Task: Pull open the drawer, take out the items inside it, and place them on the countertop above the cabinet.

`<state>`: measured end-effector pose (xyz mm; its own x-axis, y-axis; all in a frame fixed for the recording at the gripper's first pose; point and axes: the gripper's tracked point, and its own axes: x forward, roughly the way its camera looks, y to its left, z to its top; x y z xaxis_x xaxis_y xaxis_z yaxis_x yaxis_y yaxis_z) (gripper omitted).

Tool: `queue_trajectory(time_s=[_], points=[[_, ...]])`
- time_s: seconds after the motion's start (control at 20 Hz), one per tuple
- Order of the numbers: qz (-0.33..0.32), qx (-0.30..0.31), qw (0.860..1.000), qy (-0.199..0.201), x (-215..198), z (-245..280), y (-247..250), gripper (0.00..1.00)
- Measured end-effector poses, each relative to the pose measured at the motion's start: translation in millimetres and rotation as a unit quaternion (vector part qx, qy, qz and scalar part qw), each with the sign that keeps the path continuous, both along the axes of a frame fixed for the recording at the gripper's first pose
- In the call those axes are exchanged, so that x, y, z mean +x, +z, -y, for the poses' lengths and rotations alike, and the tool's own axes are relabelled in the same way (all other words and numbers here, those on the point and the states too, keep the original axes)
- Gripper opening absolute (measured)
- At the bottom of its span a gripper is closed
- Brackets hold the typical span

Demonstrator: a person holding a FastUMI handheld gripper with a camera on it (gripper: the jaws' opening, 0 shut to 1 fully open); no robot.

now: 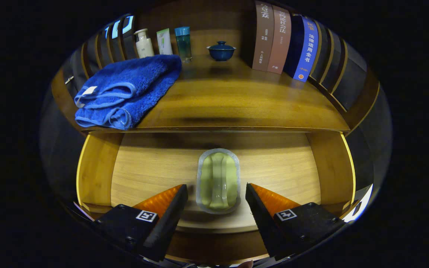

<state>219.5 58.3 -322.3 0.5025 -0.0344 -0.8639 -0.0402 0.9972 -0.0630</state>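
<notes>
The tongs [216,195] stand wide, untouching, either side of a green soap in its clear tray [218,181] in the open drawer [99,169], beneath the surface [237,100] carrying a blue towel [127,91], bottles, lidded cup and books.

The countertop [237,104] hides the drawer's [99,167] rear; the fingers [253,197] mask the front corners.

A folded towel [127,89] is showing deep blue at ten o'clock; the packet [218,180] in the pale wooden drawer [155,163] is looking olive green under clear wrap.
</notes>
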Motion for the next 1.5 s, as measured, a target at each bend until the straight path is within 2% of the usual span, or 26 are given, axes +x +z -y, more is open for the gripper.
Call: queue_trajectory(time_s=[0.05, 0.3, 0.4, 0.5, 0.7, 1.15, 1.35, 1.5], points=[[-0.004, 0.000, 1.000, 0.001, -0.3, -0.1, -1.5, 0.98], [-0.005, 0.019, 1.000, -0.023, 3.1, 3.8, -13.6, 0.27], [0.002, 0.021, 1.000, -0.022, 3.0, 6.3, -10.0, 0.27], [0.007, 0.024, 0.999, -0.022, 6.1, 7.2, -13.7, 0.17], [0.027, 0.029, 0.999, -0.019, -2.5, 10.0, 4.0, 0.17], [0.099, 0.044, 0.994, 0.000, -46.8, 1.7, 93.3, 0.17], [0.113, 0.049, 0.992, 0.015, -23.4, -6.8, 130.6, 0.17], [0.116, 0.042, 0.992, 0.015, 16.6, -7.9, 146.0, 0.17]])
